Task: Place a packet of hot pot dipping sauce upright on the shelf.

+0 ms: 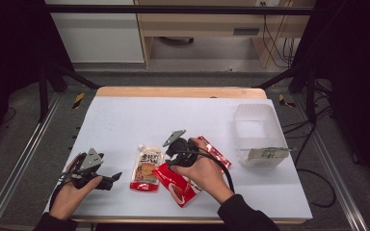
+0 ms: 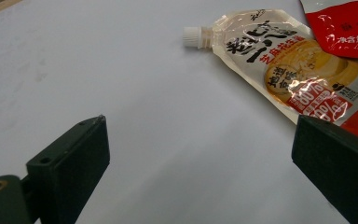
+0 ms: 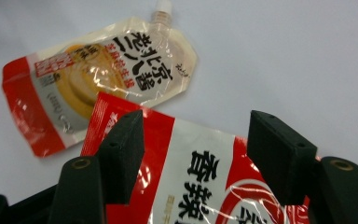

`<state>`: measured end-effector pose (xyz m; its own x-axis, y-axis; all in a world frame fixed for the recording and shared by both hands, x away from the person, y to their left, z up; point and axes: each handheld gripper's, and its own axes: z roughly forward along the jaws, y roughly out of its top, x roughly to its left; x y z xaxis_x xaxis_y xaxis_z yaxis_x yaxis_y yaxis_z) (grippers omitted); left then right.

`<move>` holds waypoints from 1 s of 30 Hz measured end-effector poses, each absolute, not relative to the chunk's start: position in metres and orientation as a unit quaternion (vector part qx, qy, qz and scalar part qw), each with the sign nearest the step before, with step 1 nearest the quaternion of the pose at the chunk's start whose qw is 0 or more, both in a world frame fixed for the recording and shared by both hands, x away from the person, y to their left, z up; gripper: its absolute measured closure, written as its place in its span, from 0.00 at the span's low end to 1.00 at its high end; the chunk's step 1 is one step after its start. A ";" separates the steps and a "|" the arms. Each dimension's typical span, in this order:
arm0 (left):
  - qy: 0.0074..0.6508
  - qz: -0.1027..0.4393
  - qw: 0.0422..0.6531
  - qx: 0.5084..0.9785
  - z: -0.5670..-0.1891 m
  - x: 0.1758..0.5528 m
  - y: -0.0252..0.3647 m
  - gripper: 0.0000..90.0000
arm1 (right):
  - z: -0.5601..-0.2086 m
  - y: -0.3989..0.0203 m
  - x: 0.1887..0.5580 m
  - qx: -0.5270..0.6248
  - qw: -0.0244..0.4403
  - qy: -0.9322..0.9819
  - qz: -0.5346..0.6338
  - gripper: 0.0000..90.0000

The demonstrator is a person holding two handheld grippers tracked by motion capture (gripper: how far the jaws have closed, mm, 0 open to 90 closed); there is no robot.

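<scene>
Right hand-held gripper [image 3: 193, 154] sits low over the red packet [image 3: 200, 186], jaws about halfway open and straddling the packet's top edge; pads not pressing yet, so nothing held. The packet lies flat on the table [image 1: 125, 120] at the near edge, its corner overlapping the spouted sauce pouch [image 3: 102, 74] just beside it. To do this well, imo: drop the lower jaw flush w/ the table so it slides under the film, bite only the red packet's edge, keep clear of the pouch, then close firmly, since the glossy film probably slips.

Right hand [image 1: 202, 171] is pronated, wrist bent, gripper pointing down and toward the person's left. Left hand-held gripper [image 1: 94, 175] rests near the table's left front corner, pointing right, jaws wide apart w/ nothing between them, well short of the pouch. Farther off to the right stands a clear tub [image 1: 257, 130] w/ a green sachet [image 1: 267, 154] across its near rim.
</scene>
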<state>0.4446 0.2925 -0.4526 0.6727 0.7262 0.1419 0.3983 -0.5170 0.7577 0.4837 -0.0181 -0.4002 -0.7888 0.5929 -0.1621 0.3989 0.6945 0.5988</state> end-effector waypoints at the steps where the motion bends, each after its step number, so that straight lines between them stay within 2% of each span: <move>1: 0.332 0.225 0.360 0.842 -0.453 0.444 0.291 0.04 | -0.405 -0.011 0.489 0.289 0.176 0.899 0.278 0.37; 6: 0.324 0.222 0.357 0.847 -0.455 0.443 0.285 0.05 | -0.414 -0.002 0.499 0.296 0.178 0.895 0.283 0.39; 16: 0.314 0.221 0.353 0.853 -0.457 0.442 0.280 0.05 | -0.428 0.006 0.517 0.313 0.151 0.887 0.303 0.54; 30: 0.299 0.212 0.338 0.867 -0.461 0.440 0.269 0.08 | -0.438 0.008 0.530 0.331 0.123 0.879 0.320 0.60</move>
<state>0.4403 0.2686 -0.4606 0.7314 0.6616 0.1656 0.3751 -0.5930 0.7124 0.5296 0.0081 -0.4378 -0.7503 0.6611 -0.0047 0.5029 0.5754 0.6450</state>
